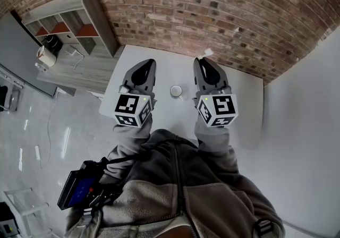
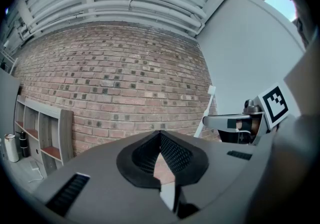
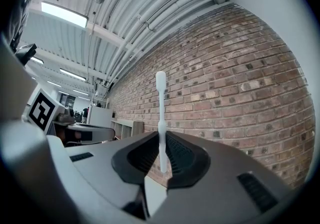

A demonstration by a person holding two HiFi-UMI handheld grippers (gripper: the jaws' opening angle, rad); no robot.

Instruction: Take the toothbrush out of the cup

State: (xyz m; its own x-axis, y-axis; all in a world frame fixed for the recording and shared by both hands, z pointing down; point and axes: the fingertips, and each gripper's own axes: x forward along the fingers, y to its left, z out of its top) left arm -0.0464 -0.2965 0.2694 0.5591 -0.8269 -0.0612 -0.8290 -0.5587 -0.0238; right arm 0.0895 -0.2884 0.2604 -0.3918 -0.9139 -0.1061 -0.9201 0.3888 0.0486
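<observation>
the right gripper [image 3: 161, 140] is clamping the white toothbrush [image 3: 160, 103] upright; the left gripper [image 2: 160, 138] is closed on nothing, with the cup [image 1: 176, 91] sitting between them.

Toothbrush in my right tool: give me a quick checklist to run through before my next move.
1. Grip: ok. The right tool has its jaws shut on the handle of the white plastic toothbrush.
2. Alignment: ok. The toothbrush runs straight along the jaws, head end outward.
3. Out of the cup: ok. The small white round cup stands apart from the toothbrush, between the two tools in the head view.
4. Cup upright on the white table: ok, its open mouth faces up.
5. Left tool free: ok, jaws together with nothing between them.
6. Anything left in the cup: cannot tell, it is too small in view.
</observation>
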